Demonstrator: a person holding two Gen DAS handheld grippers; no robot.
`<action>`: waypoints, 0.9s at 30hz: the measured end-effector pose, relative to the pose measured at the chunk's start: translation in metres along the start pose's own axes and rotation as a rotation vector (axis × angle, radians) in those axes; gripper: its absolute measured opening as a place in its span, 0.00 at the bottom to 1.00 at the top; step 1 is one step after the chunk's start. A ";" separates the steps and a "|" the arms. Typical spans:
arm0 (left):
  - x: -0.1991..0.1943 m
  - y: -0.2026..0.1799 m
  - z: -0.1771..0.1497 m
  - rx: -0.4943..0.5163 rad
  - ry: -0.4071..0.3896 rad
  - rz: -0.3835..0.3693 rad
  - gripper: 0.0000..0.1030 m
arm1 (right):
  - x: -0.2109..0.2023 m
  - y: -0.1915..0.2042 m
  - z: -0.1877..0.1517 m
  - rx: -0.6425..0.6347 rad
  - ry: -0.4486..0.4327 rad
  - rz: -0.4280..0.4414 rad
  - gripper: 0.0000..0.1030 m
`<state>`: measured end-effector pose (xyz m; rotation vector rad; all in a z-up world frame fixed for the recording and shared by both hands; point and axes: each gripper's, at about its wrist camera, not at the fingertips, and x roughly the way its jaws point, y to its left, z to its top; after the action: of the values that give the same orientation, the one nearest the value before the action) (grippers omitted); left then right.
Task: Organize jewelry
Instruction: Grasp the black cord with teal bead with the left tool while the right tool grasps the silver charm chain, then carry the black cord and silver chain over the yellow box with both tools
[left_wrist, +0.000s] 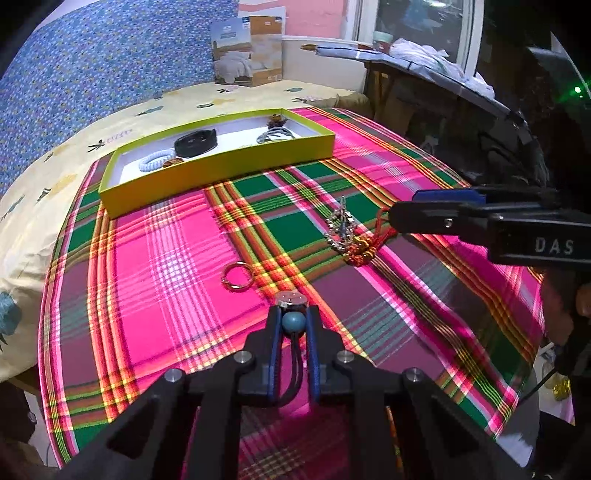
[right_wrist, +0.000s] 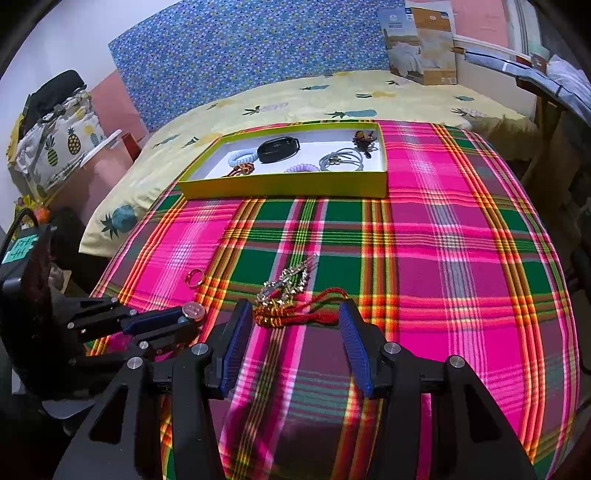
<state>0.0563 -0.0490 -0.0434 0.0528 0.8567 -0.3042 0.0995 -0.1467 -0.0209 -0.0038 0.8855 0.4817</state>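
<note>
I am holding a beaded cord charm (left_wrist: 294, 320) pinched in my left tool (left_wrist: 293, 325), low over the plaid blanket (left_wrist: 155, 280) and aimed at the yellow box (left_wrist: 221, 173), where it should go next. My right tool (right_wrist: 291, 325) is spread wide, straddling the red knotted bracelet (right_wrist: 295, 314) on the blanket, ready to close on it.

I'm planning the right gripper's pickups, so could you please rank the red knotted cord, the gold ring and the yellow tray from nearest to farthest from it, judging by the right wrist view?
1. Red knotted cord: between the open fingers of the right gripper.
2. Gold ring: farther out, to the left on the plaid cloth.
3. Yellow tray: farthest, at the cloth's far edge.
</note>
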 end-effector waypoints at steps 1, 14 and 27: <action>-0.001 0.002 0.000 -0.009 -0.004 0.002 0.13 | 0.002 0.001 0.002 -0.002 0.001 0.003 0.48; -0.014 0.029 0.001 -0.089 -0.034 0.025 0.13 | 0.056 0.011 0.016 -0.022 0.091 -0.024 0.48; -0.016 0.042 0.002 -0.126 -0.044 0.030 0.13 | 0.060 0.025 0.019 -0.115 0.076 -0.051 0.23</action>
<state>0.0603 -0.0055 -0.0331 -0.0576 0.8292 -0.2222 0.1356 -0.0968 -0.0486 -0.1507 0.9292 0.4864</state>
